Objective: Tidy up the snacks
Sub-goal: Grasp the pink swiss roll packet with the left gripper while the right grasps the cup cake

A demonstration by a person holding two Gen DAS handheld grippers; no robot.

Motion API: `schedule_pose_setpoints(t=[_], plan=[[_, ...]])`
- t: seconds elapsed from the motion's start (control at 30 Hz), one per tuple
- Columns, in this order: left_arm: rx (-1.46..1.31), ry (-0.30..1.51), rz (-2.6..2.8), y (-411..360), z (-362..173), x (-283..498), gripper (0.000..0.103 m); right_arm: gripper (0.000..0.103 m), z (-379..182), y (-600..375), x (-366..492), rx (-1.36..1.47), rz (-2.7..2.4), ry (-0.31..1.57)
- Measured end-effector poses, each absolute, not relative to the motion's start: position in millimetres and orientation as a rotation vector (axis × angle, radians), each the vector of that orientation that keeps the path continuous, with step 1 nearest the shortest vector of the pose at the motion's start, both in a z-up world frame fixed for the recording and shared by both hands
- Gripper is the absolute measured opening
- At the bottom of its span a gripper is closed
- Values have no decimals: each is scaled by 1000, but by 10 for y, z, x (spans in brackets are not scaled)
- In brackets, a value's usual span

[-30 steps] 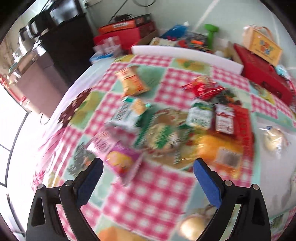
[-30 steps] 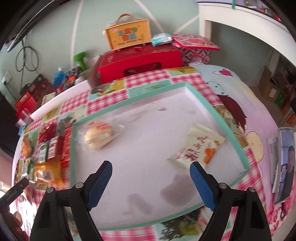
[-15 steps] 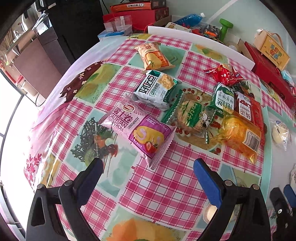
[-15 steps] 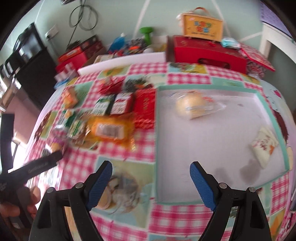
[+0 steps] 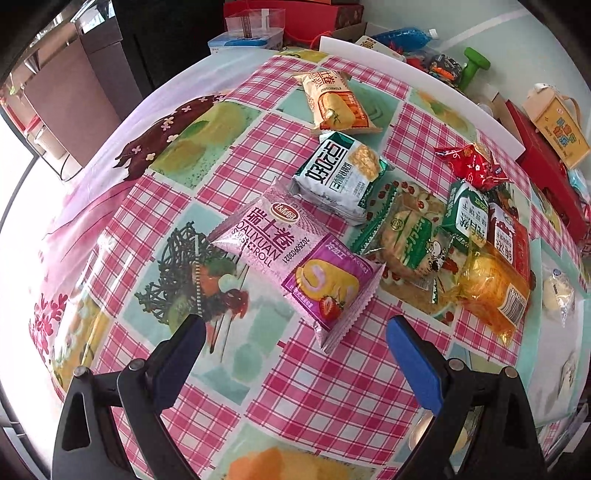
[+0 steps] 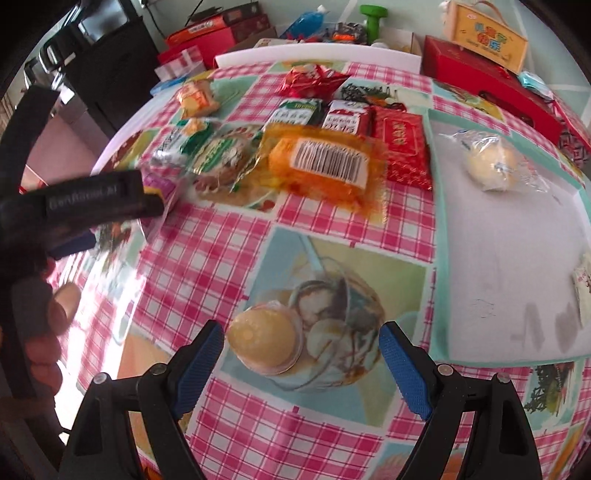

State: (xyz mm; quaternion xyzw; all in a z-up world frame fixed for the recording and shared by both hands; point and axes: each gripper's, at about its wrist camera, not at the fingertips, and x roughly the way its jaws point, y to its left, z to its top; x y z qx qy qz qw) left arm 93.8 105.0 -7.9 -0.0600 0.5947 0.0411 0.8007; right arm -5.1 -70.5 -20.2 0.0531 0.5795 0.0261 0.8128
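Several snack packs lie on the checked tablecloth. In the left wrist view my left gripper (image 5: 295,334) is open and empty, just short of a pink swiss roll pack (image 5: 295,254). Beyond it lie a white-green pack (image 5: 341,173), an orange-yellow pack (image 5: 334,101), a green biscuit pack (image 5: 408,236) and an orange bag (image 5: 491,284). In the right wrist view my right gripper (image 6: 301,343) is open and empty, with a round yellow jelly cup (image 6: 264,339) between its fingers. The orange bag (image 6: 325,164) lies further off.
A white tray (image 6: 495,243) on the right holds a wrapped round bun (image 6: 489,162) and a small pale pack (image 6: 583,284). Red boxes (image 6: 487,85) and a yellow carton (image 6: 485,35) stand behind it. The left gripper's body (image 6: 74,203) fills the left side of the right wrist view.
The left gripper moved closer to the pink swiss roll pack. The right gripper swung left from over the white tray to the tablecloth, and the jelly cup now lies between its fingers.
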Motion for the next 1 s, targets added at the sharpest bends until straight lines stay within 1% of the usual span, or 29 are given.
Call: schedule_pose_setpoints(t=[0.2,0.43,0.63,0.8,0.97,1.0], plan=[[-154,1258,85,1077,-35,1102,98,88,-295,-583,-78,53,74,1267],[-215,1297,156,1178,-265,1302,98,88,-345,-733,-54,57,2,1275],[-247,1204,232,1258,-194,1361,98,88,-343,-844,-57,62,-11,1272],[-331,1183,244,1353,-240,1449,98,87,-321,-854,-77,64,-10,1272],[-356,1177,259,1417,-245,1385,98,87,-350,-779,-54,71,-20,1271],[-351,1186,260,1413,-255,1374,94,87,-358,-791,-48,73,-22,1271]])
